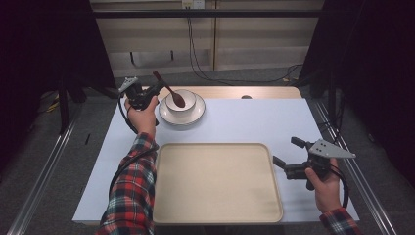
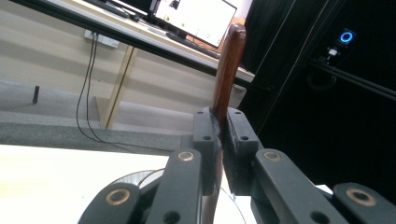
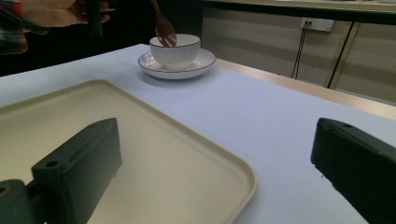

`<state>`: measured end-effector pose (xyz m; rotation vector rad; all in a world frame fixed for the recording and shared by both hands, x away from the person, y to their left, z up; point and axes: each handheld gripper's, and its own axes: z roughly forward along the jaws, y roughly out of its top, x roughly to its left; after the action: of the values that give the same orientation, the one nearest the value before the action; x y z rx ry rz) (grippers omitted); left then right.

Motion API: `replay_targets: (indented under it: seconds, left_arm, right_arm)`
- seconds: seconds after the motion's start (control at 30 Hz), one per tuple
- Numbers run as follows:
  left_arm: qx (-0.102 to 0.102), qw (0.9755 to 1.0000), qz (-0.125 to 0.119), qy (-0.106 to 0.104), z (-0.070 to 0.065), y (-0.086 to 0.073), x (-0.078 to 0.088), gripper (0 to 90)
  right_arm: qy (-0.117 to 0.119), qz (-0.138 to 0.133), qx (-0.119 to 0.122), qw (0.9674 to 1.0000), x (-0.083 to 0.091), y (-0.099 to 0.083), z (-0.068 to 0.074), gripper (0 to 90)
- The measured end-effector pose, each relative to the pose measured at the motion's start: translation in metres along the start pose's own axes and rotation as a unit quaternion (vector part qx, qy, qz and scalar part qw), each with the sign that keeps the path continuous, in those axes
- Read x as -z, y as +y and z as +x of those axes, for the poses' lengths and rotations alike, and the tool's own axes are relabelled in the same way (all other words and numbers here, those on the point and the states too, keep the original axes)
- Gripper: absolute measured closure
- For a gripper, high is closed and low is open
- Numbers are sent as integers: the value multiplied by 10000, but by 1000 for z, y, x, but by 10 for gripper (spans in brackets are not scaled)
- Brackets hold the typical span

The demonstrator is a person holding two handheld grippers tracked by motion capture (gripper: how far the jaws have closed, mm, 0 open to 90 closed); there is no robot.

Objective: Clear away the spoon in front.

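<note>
A brown wooden spoon [image 1: 168, 88] slants over a white bowl [image 1: 192, 99] that stands on a white saucer [image 1: 188, 118] at the table's far left. Its scoop end hangs in the bowl's mouth. My left gripper [image 1: 157, 90] is shut on the spoon's handle. In the left gripper view the handle [image 2: 229, 60] rises from between the closed pads [image 2: 207, 135]. My right gripper [image 1: 287, 152] stands open at the right edge of a beige tray [image 1: 215, 181], with nothing between its fingers [image 3: 79, 163]. The right gripper view takes in the bowl [image 3: 176, 52], the spoon [image 3: 163, 28] and the tray [image 3: 154, 140].
The table has a pale blue sheet [image 1: 254, 122] over it and a wooden strip [image 1: 264, 92] along the far edge. Cables [image 1: 195, 58] hang beyond the table. Metal rails [image 1: 44, 166] run along both sides of the floor.
</note>
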<state>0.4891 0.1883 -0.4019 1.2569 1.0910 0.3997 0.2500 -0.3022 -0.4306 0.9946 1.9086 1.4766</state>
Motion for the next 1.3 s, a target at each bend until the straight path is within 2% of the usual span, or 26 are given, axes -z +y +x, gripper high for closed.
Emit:
replay_targets:
  seconds: [0.13,0.2,0.37,0.4,0.53,0.63,0.67,0.7,0.83,0.9,0.93,0.97,1.13,1.3]
  left_arm:
    - [-100,9999,34,-56,-2,6,5,845]
    - [-66,10000,-6,-70,-3,9,6,845]
    - [-164,9998,107,-104,-1,13,13,846]
    - [-73,9999,54,-108,-2,14,13,846]
    - [-25,9999,90,-136,-2,17,17,846]
    - [-38,9997,142,-211,-3,19,20,846]
    - [-108,9996,187,-198,-2,20,21,847]
    - [-63,9997,152,-199,-3,21,22,847]
    - [-46,9989,234,-392,-5,23,26,847]
    - [-15,9990,190,-413,-6,25,27,848]
    - [-66,9988,233,-436,-5,26,29,847]
    - [-23,9987,219,-453,-6,26,30,848]
    - [-81,9975,337,-613,-7,27,37,848]
    - [-30,9964,382,-755,-10,27,42,848]
  right_arm:
    - [-1,3,25,10000,-1,0,0,14]
    - [8,18,48,10000,-1,0,0,14]
    - [1,24,21,10000,-1,0,1,14]
    - [2,23,19,10000,-1,0,1,14]
    - [42,56,67,10000,-1,-1,1,14]
    - [21,54,61,10000,-2,-1,1,14]
    - [14,51,68,10000,-2,-1,1,14]
    - [20,51,62,10000,-2,-1,1,14]
    - [15,74,47,10000,-1,-1,1,14]
    - [14,69,55,10000,-2,-2,1,14]
    - [0,61,47,10000,-2,-2,1,14]
    - [21,58,48,10000,-2,-2,1,14]
    - [21,98,65,9999,-3,-2,2,14]
    - [39,97,80,9999,-3,-2,2,14]
